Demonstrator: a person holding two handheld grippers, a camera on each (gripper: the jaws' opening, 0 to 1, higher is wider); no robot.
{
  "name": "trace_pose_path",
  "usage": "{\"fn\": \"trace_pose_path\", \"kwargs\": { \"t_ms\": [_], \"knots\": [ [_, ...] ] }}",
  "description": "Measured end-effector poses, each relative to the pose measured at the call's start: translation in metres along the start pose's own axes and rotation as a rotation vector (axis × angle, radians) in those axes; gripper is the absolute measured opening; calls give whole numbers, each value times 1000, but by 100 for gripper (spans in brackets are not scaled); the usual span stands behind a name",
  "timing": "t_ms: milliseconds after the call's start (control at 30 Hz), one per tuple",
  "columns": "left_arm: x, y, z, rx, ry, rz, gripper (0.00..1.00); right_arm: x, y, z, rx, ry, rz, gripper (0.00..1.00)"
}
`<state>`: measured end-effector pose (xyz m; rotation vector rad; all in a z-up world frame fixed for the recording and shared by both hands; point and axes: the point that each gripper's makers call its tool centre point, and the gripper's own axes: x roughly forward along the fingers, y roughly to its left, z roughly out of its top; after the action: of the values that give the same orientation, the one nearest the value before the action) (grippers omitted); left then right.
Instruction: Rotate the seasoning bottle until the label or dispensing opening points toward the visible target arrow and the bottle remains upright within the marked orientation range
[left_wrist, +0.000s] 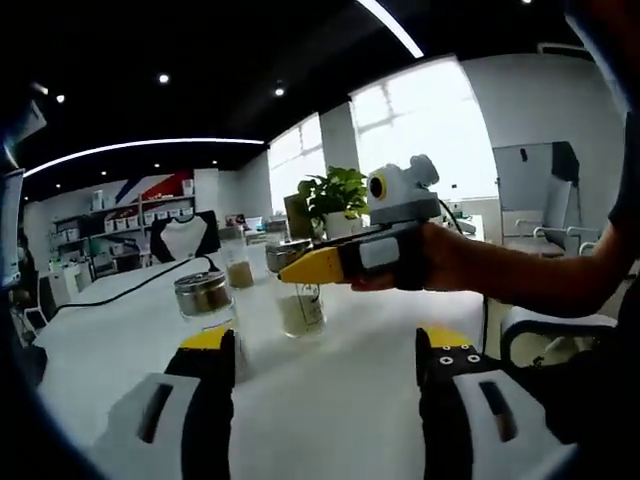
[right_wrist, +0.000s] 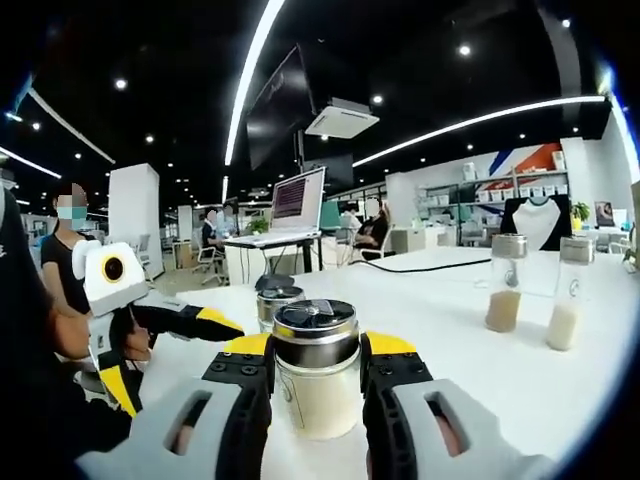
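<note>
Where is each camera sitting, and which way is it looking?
Left gripper view: rides on the open left gripper, looking across the white table at the right gripper holding a seasoning bottle; the person's forearm shows.
Right gripper view: rides on the right gripper, shut on the seasoning bottle, facing the left gripper.
Shared: the table, that bottle, both grippers.

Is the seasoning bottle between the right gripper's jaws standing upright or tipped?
Upright: the seasoning bottle stands on the table, its metal cap level, between the right gripper jaws.
</note>
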<state>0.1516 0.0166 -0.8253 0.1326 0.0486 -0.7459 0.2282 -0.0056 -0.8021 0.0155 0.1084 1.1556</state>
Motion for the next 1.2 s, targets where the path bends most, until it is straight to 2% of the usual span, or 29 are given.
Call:
{"fn": "trace_pose_path", "kwargs": {
  "t_ms": [233,300,533,700,800,867,900,933,1000,1033,1133,1200],
  "knots": [
    [-1,5,-4,-11,5,9,82,3,-6,-12,-23,40,-10,31],
    [0,7,-4,-14,5,9,82,2,-6,-8,-2,24,6,31],
    [-1,12,-3,-4,9,39,82,0,-4,-7,-14,23,24,32],
    [-3,23,-9,-9,23,65,80,0,-3,-7,-19,23,36,32],
    [-2,40,-12,-15,40,113,77,1,-4,-8,-20,24,39,32],
    [-1,45,-13,-72,48,127,76,2,-6,-8,-16,24,36,32],
    [-2,48,-16,-99,78,126,75,2,-6,-8,-11,25,33,32],
    [-2,52,-15,-100,77,136,73,2,-6,-8,-3,26,29,33],
    [-4,63,-12,-29,89,174,70,2,-6,-10,17,33,22,33],
    [-5,67,-13,-21,107,187,69,1,-6,-12,12,44,17,33],
    [-1,73,-5,-29,93,183,68,-2,-7,-18,-41,72,-19,34],
    [5,81,-4,-10,94,183,65,-1,-5,-25,-48,97,-14,33]
  ]
}}
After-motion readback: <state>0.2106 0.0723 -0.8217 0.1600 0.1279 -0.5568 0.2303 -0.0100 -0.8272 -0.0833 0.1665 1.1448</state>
